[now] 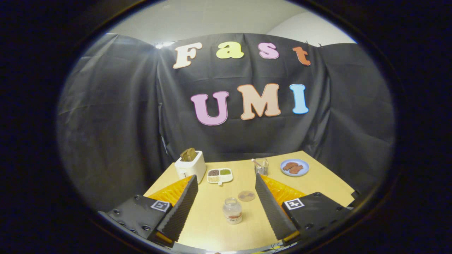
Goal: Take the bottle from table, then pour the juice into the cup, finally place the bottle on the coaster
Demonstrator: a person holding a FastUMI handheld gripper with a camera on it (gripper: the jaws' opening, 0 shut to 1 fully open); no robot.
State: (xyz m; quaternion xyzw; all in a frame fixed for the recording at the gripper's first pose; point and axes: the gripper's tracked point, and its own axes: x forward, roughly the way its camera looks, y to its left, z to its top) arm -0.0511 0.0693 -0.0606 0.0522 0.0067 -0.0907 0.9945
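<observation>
Fingers [226, 181] spread, bottle [232, 210] between, contents unclear

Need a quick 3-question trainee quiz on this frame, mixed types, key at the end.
1. True or false: the tongs are shut on the bottle.
2. Which lies nearest the bottle? A) coaster B) toaster C) blue plate
3. Fill in: the glass cup stands on the table just beside the blue ____.

Key
1. False: the tongs are open, and the bottle stands upright between the fingers, untouched.
2. A: the coaster lies just beyond the bottle.
3. plate
</observation>
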